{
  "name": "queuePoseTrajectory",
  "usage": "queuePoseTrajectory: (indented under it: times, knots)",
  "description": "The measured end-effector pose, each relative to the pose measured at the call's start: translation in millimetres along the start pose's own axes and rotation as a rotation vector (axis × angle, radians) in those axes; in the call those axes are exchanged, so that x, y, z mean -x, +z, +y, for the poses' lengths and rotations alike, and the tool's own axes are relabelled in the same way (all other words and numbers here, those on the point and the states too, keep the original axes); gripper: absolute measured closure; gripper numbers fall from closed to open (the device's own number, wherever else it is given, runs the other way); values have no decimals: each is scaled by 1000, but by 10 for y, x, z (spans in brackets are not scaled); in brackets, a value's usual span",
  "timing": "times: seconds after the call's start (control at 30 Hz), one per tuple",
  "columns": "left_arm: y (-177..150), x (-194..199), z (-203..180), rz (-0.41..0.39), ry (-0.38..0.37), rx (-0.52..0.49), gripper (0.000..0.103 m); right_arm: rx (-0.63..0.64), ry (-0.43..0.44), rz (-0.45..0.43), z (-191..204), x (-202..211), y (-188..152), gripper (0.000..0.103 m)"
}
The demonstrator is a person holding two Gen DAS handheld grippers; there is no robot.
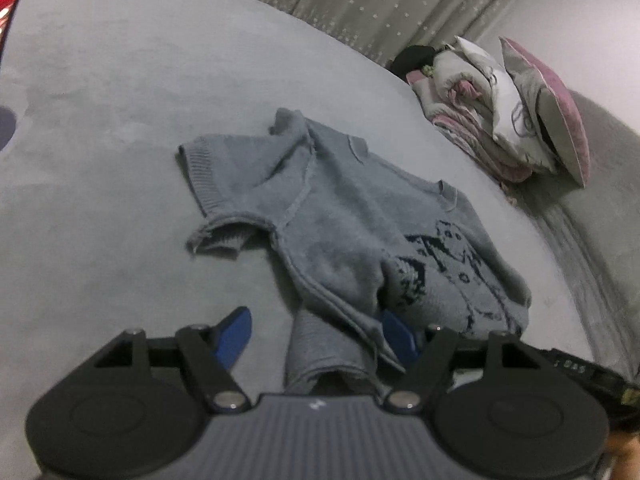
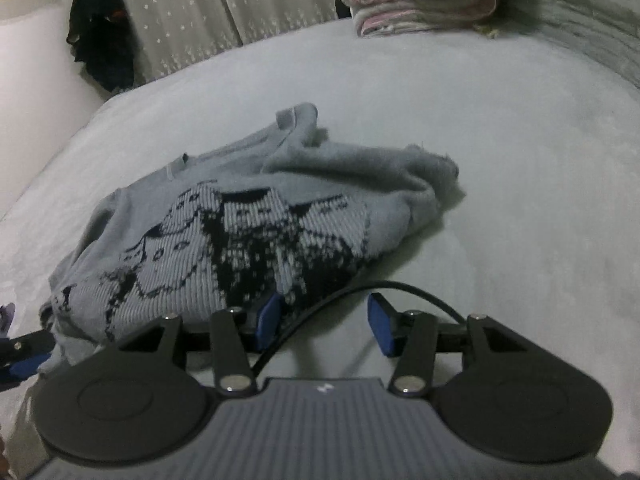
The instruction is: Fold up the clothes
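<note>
Sweater: a grey knitted sweater (image 1: 340, 224) with a dark animal pattern lies crumpled on the bed (image 1: 120, 120), partly inside out, the patterned front bunched toward the near edge.
Sleeves: in the left wrist view one short sleeve (image 1: 208, 184) with a ribbed cuff spreads flat to the left; a second ribbed cuff (image 1: 320, 352) reaches toward the camera.
Left tool: the left tool (image 1: 316, 338) stands with its blue fingers wide apart, the ribbed cuff lying between them (the right-hand finger (image 1: 396, 340) is partly covered by the sweater's edge, and contact with the cloth cannot be judged).
Right tool: the right tool (image 2: 324, 322) is also spread open, low over the sheet just beside the patterned part of the sweater (image 2: 224, 240); its left finger (image 2: 269, 320) sits at the fabric's edge, its right finger (image 2: 381, 328) over bare bed.
Cable: a black cable (image 2: 360, 292) arcs across between the right tool's fingers.
Bedding pile: folded pink and white bedding (image 1: 480, 120) and a pillow (image 1: 552, 112) are stacked at the far side of the bed, well apart from the sweater.
Curtain: a grey dotted curtain (image 2: 192, 20) hangs behind the bed, with a dark garment (image 2: 102, 32) in front of it.
</note>
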State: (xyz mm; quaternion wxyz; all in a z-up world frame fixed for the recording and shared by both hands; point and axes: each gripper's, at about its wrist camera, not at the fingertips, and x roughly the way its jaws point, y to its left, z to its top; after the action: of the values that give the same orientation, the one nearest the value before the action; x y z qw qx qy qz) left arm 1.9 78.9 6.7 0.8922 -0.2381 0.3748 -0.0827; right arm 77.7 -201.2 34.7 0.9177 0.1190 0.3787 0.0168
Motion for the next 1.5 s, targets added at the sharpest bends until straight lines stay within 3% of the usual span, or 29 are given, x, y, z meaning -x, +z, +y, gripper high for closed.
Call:
queuePoseTrajectory:
  times: [0.2,0.33,0.47,0.5,0.63,0.87,1.07,1.37,1.5]
  knots:
    - [-102,-91,-296,46,-29,-170,36,69,71,92,55,-44,-45,50]
    - [-198,-114,-476,61,-20,-306,44,113,95,78,178,-91,-74,50]
    - [-235,-136,-527,91,-32,-335,88,99,105,26,235,-126,-63,53]
    - [-237,-130,-519,94,-39,-331,90,92,111,8,241,-123,-56,62]
    - [-199,16,-502,59,-103,-320,93,80,111,-67,270,-40,-28,77]
    - [-66,471,-402,-21,-255,-265,93,52,123,-206,224,324,93,81]
    - [20,687,-284,-31,-363,-182,93,56,160,-303,158,599,200,81]
    - [106,544,-163,-54,-387,-82,93,138,193,-166,271,327,194,77]
    - [200,417,-177,-42,-370,-42,93,217,204,-138,421,274,119,58]
